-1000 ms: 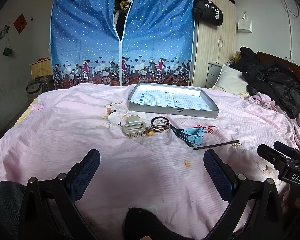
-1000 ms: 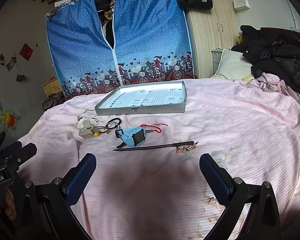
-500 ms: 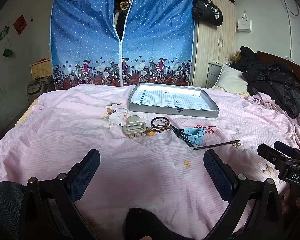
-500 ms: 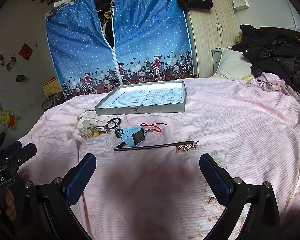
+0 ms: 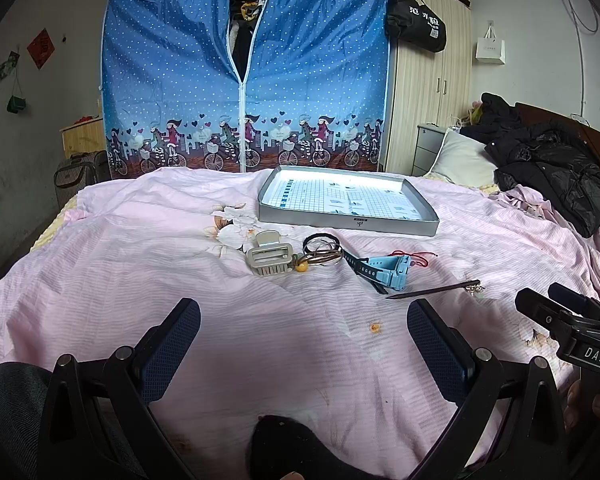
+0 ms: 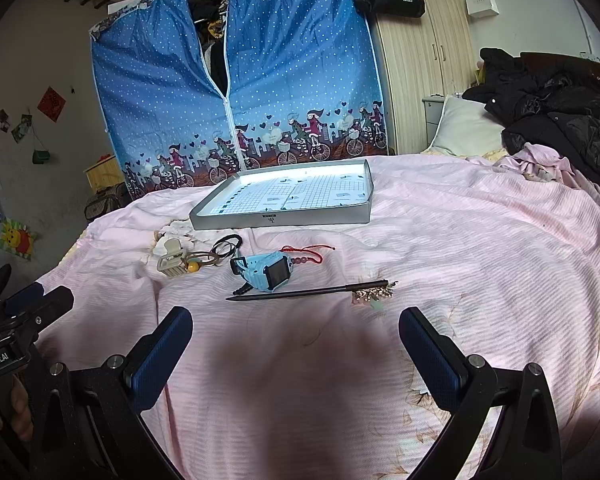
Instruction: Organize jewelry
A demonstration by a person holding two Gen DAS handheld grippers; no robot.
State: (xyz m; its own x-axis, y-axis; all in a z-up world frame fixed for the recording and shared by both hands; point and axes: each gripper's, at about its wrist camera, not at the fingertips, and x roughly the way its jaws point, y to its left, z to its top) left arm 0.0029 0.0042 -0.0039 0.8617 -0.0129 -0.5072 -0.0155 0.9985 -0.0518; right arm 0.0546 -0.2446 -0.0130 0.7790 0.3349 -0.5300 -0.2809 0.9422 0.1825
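both grippers, left (image 5: pixel 302 344) and right (image 6: pixel 296 346), released; thin stiff hairpin (image 6: pixel 306 293) at 12 o'clock, likely slippery: pinch mid-shaft.

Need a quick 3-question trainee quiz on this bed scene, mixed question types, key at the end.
1. True or false: the grey tray already holds jewelry.
2. Multiple choice: which item lies nearest the right gripper? A) beige hair claw B) black hair stick C) black hair ties
3. Fill in: the red cord lies on the pink bedspread just behind the blue ____.

Key: 1 false, the tray shows only its grid-printed floor. 2 B. 3 watch. Both the right gripper and the left gripper are open and hold nothing.
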